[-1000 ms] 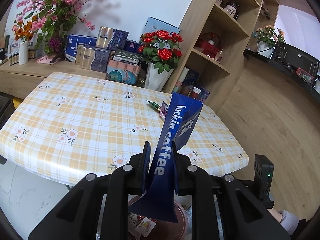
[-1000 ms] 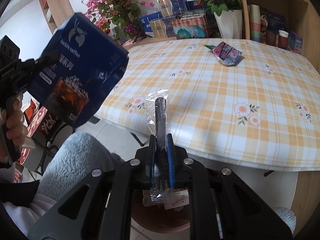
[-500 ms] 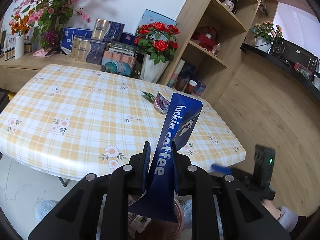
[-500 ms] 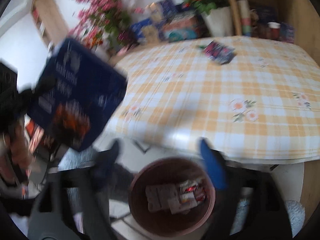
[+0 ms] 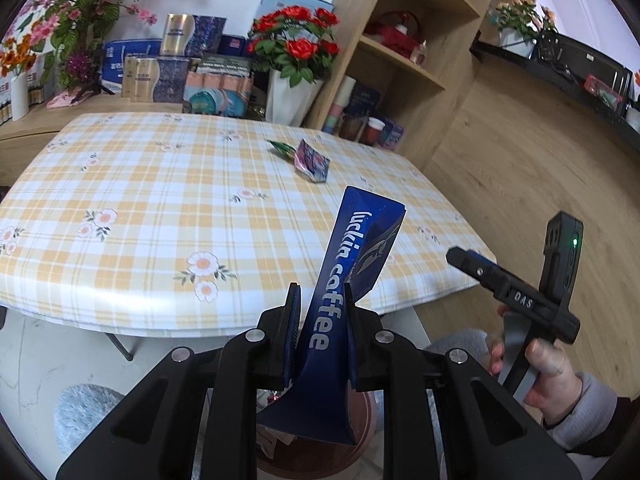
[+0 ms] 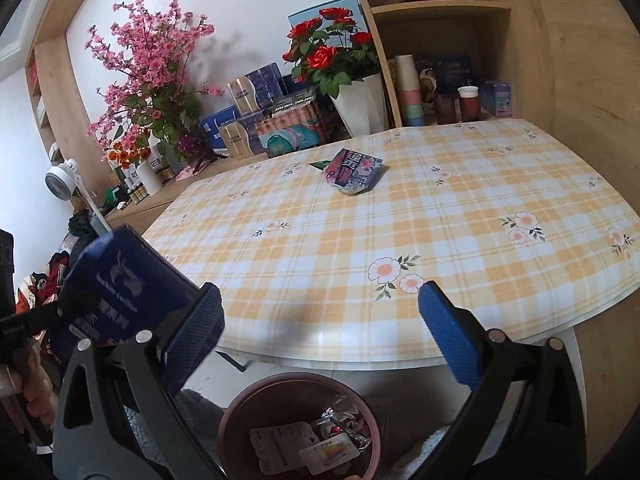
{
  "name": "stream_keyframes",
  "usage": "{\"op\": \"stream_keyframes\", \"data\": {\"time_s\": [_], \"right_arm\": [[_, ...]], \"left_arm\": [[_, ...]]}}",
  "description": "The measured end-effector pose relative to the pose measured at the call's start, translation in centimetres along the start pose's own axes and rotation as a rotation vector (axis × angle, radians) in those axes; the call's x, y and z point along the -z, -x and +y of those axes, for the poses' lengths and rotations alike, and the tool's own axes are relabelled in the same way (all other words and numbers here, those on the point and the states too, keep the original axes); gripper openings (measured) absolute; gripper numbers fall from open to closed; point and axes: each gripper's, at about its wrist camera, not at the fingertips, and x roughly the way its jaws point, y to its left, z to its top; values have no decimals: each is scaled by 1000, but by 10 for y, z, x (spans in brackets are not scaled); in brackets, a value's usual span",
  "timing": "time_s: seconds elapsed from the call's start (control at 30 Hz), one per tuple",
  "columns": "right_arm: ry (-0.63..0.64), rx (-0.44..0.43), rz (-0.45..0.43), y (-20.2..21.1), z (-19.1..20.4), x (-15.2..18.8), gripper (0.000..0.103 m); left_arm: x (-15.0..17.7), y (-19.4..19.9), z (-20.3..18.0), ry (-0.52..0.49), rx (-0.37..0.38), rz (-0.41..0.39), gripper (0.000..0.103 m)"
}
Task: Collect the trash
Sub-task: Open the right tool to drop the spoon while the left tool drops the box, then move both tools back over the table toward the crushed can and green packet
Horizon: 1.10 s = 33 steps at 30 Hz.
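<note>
Trash comes first here as the blue coffee bag [image 5: 352, 280], flattened and clamped upright between the pressed-together jaws of the left gripper [image 5: 320, 312], its long axis running up and away along the fingers. Its lower end hangs just above the brown bin [image 6: 240, 412], which sits on the floor under the near edge of the table and already holds a few wrappers and cards. From that grip the bag lies almost straight over the bin mouth, so the coming drop looks to turn on little more than letting go.

The right gripper [image 6: 320, 320] hovers beside it with nothing between its blue pads; its jaws are opening, already very wide. The bin lies directly below and in front of it.

Farther out, on the checked table [image 6: 480, 200], a crumpled pink-and-black wrapper [image 6: 354, 172] rests toward the far side, with a small green scrap [image 6: 318, 166] touching or just beside it. Both lie well apart from either gripper; the empty right hand seems the better placed to reach them next.

Beyond the table stand flower vases, boxes and wooden shelves.
</note>
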Motion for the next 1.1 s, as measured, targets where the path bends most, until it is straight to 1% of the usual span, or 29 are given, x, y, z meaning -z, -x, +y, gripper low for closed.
{"op": "stream_keyframes", "data": {"time_s": [0.17,0.33,0.47,0.53,0.57,0.6,0.63,0.67,0.7,0.8,0.83,0.87,0.9,0.97,1.1], "right_arm": [[-10,9,2,0,-4,2,97],[-15,11,0,0,-6,3,97],[-20,14,8,-1,-6,5,97],[-18,15,10,-2,-5,6,97],[-17,15,10,-2,-5,6,97],[-16,15,11,-2,-5,6,97],[-14,17,11,-2,-4,7,97],[-12,21,12,-2,-4,7,97],[-11,25,13,-1,-4,8,97],[-15,31,15,-3,-5,8,97],[-15,32,16,-4,-5,7,97],[-13,34,17,-4,-5,7,97],[-9,37,20,-5,-4,7,97],[1,43,24,-7,-3,8,97],[46,88,46,-13,2,8,97]], "left_arm": [[6,-8,-3,-5,19,23,19],[12,-17,-8,-19,50,66,20],[20,-28,-5,0,75,93,21],[25,-34,-1,14,108,100,29],[27,-36,0,14,93,98,44],[27,-35,1,12,74,90,53],[27,-33,4,12,51,75,56],[26,-31,7,19,33,59,60],[24,-30,10,24,20,47,68],[17,-18,22,43,-59,-19,83],[15,-15,26,48,-82,-32,86],[13,-12,30,52,-112,-47,91],[11,-11,34,54,-128,-55,93],[7,-7,42,66,-166,-72,95],[0,-3,54,80,-230,-78,97]]}}
